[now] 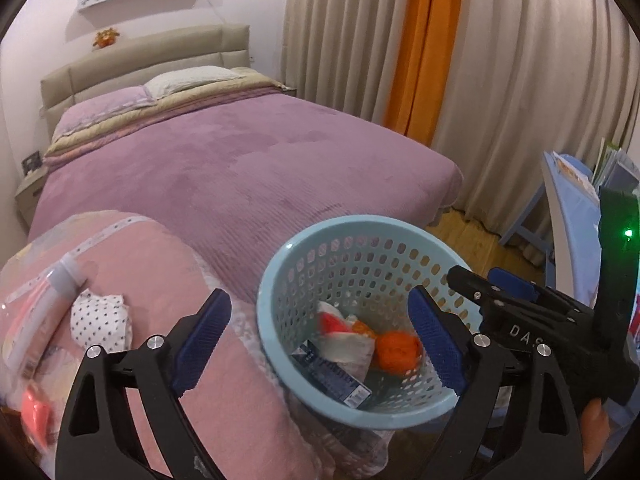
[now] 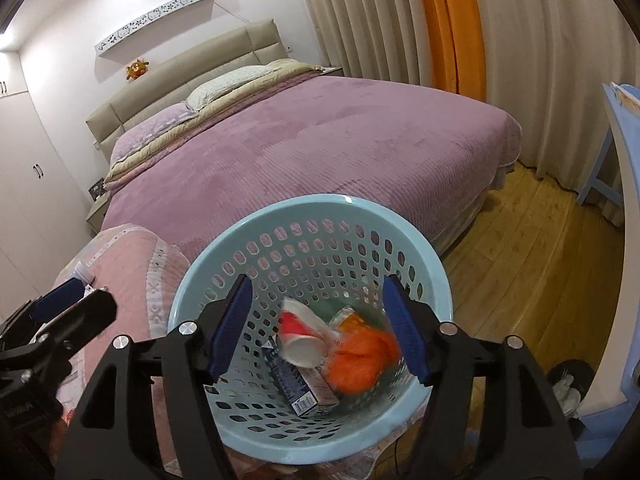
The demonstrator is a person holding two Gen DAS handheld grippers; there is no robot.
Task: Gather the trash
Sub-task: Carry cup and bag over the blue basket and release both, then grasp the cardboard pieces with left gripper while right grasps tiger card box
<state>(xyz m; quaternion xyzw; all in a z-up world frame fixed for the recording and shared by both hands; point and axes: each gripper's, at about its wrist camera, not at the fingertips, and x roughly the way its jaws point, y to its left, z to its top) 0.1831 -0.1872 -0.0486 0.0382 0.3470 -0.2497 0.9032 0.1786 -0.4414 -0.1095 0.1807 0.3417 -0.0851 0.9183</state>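
A: Where is the trash?
B: In the pale blue basket, directly under the right gripper: a paper cup, an orange wad, a small carton.
A: And the claws?
B: Both wide, nothing between them. The left gripper straddles the basket's near rim, a plastic-wrapped pink bundle to its left.

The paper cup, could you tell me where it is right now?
In the right wrist view the paper cup lies on its side inside the blue basket, between an orange wad and a dark carton.
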